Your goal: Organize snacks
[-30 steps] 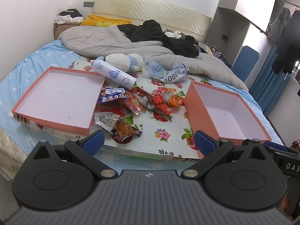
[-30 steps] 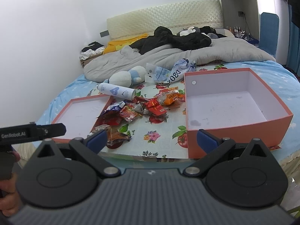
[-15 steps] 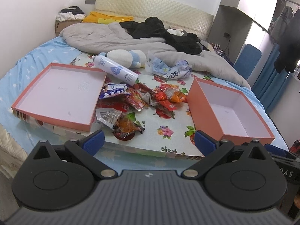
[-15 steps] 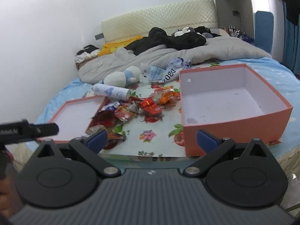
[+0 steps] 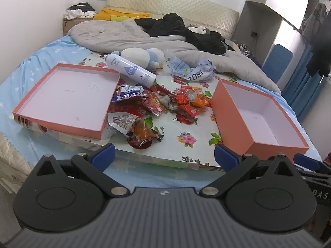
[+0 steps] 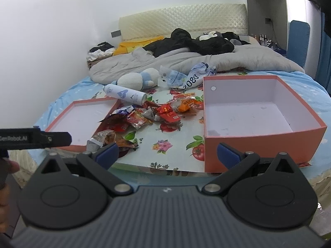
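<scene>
With both my left gripper (image 5: 163,157) and right gripper (image 6: 167,154) spread wide and empty, I'd reach low for the nearest snack packet (image 5: 142,132) (crinkly, so pinch its middle).

"GenRobot.AI" is printed in white on the black bar of the left gripper (image 6: 34,138). "080" is read on the crumpled bag (image 6: 193,80) near the bed's far side. "HA" is marked on the white bottle (image 5: 132,71).
</scene>
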### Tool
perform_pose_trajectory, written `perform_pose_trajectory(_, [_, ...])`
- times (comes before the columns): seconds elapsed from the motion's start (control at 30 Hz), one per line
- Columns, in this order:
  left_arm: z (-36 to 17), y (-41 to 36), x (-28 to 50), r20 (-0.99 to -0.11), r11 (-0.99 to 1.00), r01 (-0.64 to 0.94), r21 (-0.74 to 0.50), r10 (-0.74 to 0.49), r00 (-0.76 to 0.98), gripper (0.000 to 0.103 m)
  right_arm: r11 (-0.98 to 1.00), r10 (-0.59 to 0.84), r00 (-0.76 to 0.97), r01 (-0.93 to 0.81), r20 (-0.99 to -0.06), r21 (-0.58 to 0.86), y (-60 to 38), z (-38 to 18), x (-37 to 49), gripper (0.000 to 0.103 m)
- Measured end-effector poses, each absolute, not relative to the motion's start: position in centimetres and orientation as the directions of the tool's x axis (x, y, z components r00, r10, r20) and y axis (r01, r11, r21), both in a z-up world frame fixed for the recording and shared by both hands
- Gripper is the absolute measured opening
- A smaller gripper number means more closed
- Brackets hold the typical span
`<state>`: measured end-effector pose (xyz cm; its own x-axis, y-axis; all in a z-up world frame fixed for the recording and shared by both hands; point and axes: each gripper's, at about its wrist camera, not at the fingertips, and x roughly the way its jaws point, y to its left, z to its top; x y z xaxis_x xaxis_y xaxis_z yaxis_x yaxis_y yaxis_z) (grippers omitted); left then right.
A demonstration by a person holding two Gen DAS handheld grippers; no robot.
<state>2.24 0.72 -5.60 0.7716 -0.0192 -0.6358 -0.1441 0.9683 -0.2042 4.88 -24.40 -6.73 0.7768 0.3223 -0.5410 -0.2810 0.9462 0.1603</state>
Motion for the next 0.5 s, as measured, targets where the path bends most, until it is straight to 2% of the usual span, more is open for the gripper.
perform_pose_trajectory(0.5, [-8.7, 0.9, 4.3, -0.686, 0.972, -0.163, -0.167, 0.004, 0.727, 0.103, 0.941, 0.337, 0.762, -0.28, -0.553, 0.189, -24.1, -8.4, 6.6, 0.103])
